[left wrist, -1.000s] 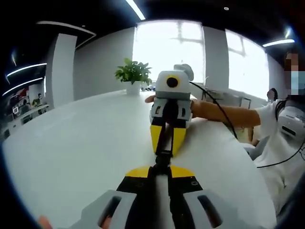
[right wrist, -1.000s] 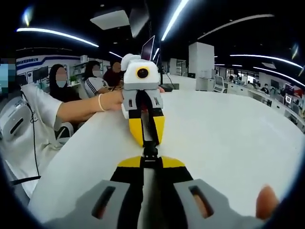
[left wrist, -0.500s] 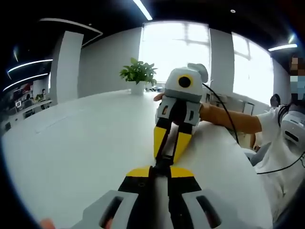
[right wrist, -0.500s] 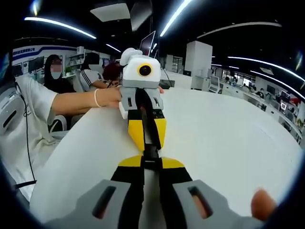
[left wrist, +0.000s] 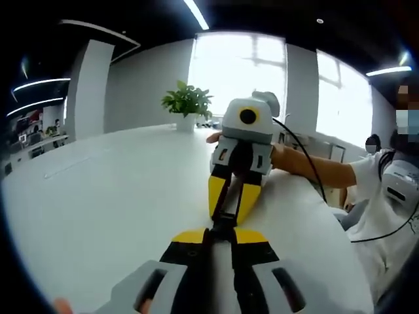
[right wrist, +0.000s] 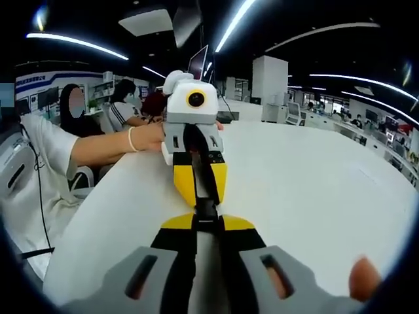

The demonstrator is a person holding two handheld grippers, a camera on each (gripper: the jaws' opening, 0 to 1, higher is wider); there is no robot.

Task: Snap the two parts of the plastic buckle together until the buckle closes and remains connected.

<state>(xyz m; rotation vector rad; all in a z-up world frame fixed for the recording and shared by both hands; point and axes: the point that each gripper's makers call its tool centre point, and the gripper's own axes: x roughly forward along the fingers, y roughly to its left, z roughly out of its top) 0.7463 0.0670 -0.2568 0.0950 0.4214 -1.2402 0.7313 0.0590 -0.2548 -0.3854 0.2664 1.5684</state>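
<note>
Two grippers meet nose to nose over the white table, the buckle pinched between them.

In the left gripper view, the left gripper (left wrist: 222,230) rises from the bottom centre with its jaws drawn together on a dark strap end. Just above it the buckle (left wrist: 224,219) runs as a thin dark piece straight up the frame into the right gripper (left wrist: 231,203). In the right gripper view, the right gripper (right wrist: 205,224) is likewise clamped on the buckle (right wrist: 204,208), facing the left gripper (right wrist: 199,186). The long axis lies along both tools, equally near each. Whether the halves are latched cannot be told. The table (left wrist: 98,196) spreads around them.
</note>
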